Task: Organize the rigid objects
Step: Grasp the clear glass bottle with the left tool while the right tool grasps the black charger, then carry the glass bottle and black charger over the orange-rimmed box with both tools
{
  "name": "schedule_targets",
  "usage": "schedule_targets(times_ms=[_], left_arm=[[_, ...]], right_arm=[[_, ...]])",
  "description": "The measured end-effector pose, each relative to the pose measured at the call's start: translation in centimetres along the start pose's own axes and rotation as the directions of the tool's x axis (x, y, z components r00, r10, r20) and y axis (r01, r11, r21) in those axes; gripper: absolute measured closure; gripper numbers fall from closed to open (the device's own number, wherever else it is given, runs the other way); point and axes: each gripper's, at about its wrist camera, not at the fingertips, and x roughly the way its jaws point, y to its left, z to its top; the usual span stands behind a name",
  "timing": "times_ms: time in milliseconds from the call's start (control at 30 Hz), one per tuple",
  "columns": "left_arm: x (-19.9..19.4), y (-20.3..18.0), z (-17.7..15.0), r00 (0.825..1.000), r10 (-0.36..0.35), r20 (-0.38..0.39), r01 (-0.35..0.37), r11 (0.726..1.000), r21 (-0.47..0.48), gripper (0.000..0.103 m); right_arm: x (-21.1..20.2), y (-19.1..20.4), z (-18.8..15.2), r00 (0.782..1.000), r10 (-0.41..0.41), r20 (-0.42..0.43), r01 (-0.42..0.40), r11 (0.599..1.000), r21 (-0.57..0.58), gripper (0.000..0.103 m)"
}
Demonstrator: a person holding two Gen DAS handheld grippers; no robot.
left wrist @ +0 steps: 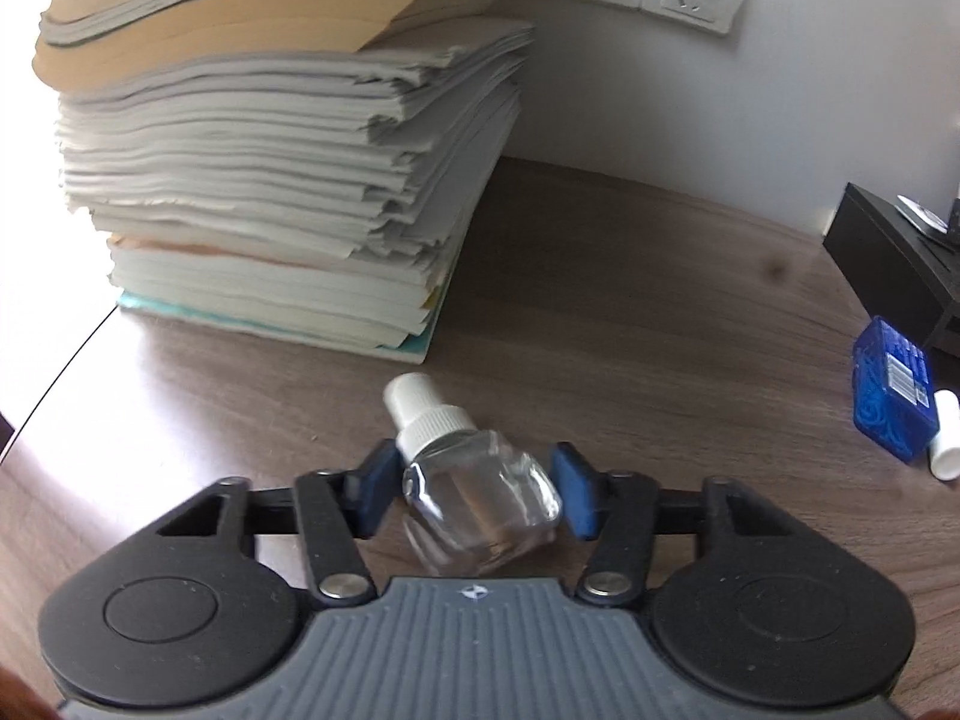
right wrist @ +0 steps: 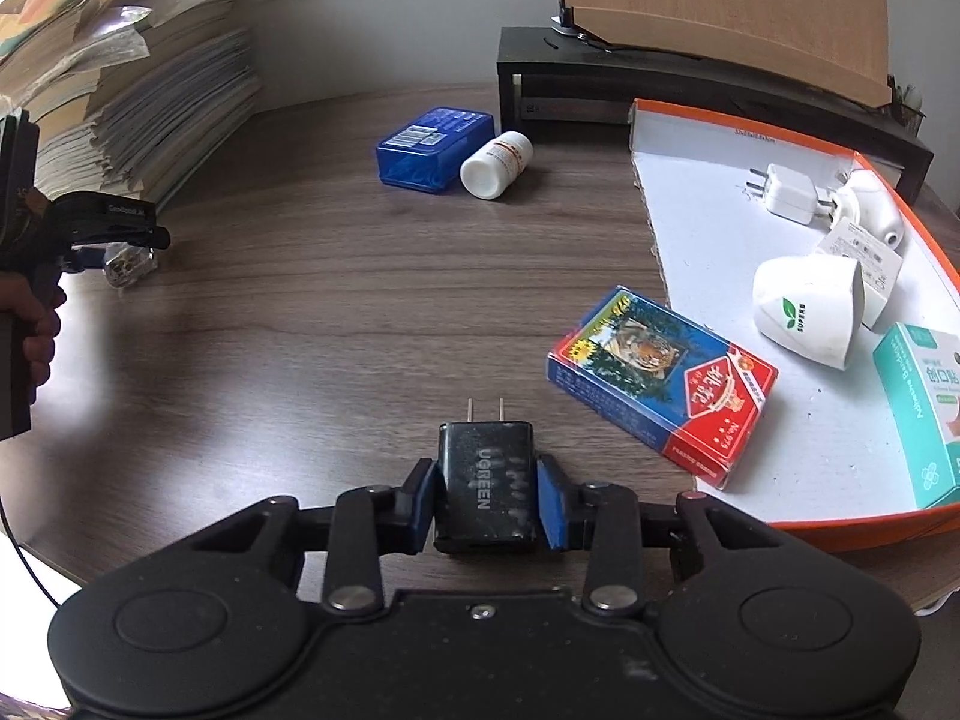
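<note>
Black charger (right wrist: 485, 483) clamped between right gripper (right wrist: 485, 501) fingers, prongs forward, low over the tabletop (right wrist: 336, 312), beside card box (right wrist: 660, 384) at the tray (right wrist: 690, 180) edge. Clear spray bottle (left wrist: 474, 480) tilted between left gripper (left wrist: 474, 489) fingers, pads at its sides; firm clamping cannot be told. Paper stack (left wrist: 270, 138) behind.

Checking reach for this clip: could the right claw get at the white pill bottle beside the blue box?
Probably not yet: the right claw is shut on the black charger, though bare table lies before the pill bottle.
</note>
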Motion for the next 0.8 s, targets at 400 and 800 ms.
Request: schedule_targets(times_ms=[400, 800], left_arm=[[-4.0, -0.7, -0.9, 0.987, -0.155, 0.031, 0.154, 0.987, 0.041, 0.057], [-10.0, -8.8, -0.4, 0.926, -0.375, 0.051, 0.366, 0.922, 0.124, 0.057]], right_arm=[[-0.7, 0.3, 2.3, 0.998, 0.017, 0.055, -0.019, 0.999, 0.037, 0.059], [-5.2, -3.8, 5.1, 0.985, -0.046, 0.169, 0.026, 0.993, 0.119, 0.059]])
